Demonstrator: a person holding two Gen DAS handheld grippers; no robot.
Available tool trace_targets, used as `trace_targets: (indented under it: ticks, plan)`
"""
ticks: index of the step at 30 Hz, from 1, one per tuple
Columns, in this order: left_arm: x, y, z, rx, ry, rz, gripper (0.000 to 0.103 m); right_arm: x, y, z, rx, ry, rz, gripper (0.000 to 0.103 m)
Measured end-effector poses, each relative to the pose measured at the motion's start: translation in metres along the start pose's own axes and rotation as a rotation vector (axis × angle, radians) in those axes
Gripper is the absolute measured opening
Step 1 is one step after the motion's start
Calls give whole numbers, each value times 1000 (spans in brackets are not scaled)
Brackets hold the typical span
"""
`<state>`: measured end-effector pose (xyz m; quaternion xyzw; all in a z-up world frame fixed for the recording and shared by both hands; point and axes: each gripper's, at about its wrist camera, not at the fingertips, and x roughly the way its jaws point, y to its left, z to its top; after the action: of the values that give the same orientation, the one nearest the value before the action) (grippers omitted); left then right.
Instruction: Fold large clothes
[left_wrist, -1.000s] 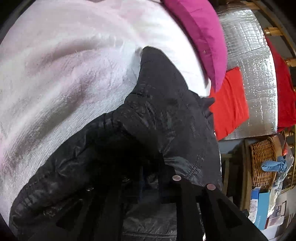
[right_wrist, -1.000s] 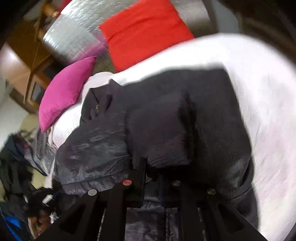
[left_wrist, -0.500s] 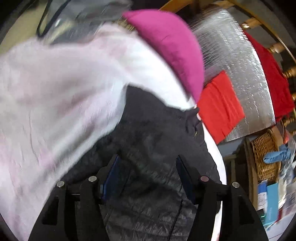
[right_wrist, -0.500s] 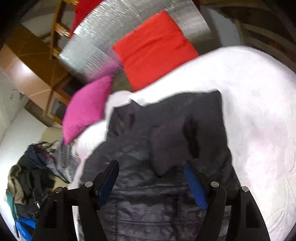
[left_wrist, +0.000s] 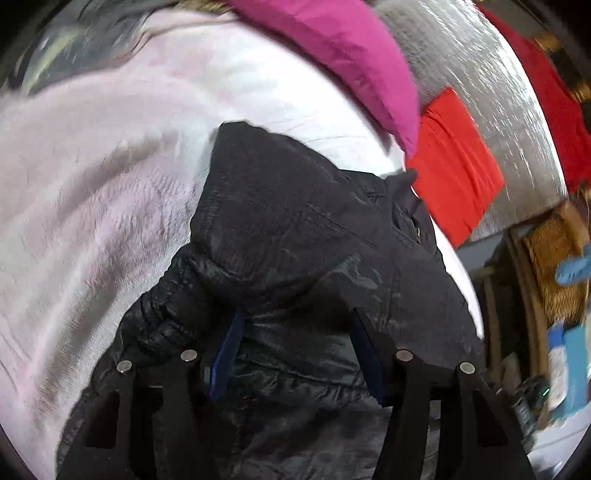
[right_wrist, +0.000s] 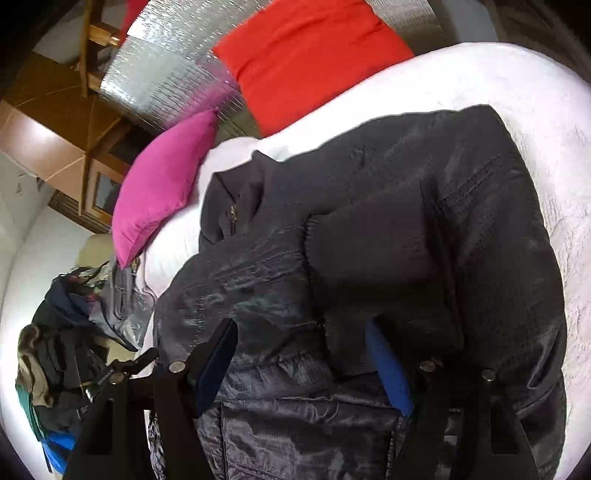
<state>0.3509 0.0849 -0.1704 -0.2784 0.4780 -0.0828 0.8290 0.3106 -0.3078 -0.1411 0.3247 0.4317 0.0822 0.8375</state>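
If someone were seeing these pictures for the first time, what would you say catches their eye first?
Probably the shiny black padded jacket, lying folded on the white fluffy bedcover right before both grippers. Next come the magenta cushion at the bed's far end and the red cushion leaning on the crinkled silver foil panel behind it.

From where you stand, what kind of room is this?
Probably a bedroom at home: a black jacket lies on a white blanket, with a pink cushion and a clothes pile nearby.
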Motion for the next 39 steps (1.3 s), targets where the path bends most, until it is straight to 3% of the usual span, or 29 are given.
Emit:
trace_targets:
  ticks: [4,8,12,15,23,29,32,35,39]
  plan:
    - [-21,-11,0,26,-56,9,61,-15,19,5,-41,-30,7,75]
    - [-32,-21,5,66,-112,5,69,-20,32,10,-105,-75,6,75]
    - [-6,-9,4,41,-31,27,71,6,8,8,-48,4,-84,75]
    - [2,-8,2,80,-20,42,70,7,7,5,-53,3,-82,75]
    - [-37,-41,-2,180,-160,23,74,-8,45,19,-128,-50,-72,75]
    - [-10,-57,-11,228,-108,22,75,15,43,38,-109,-55,-71,75]
    - [17,-54,-17,239,-45,82,75,38,16,40,-35,16,-106,76]
    - [18,-60,-23,299,-69,121,75,37,16,37,-49,0,-104,76]
    - [1,-60,-22,288,-82,108,75,20,32,36,-86,-28,-77,76]
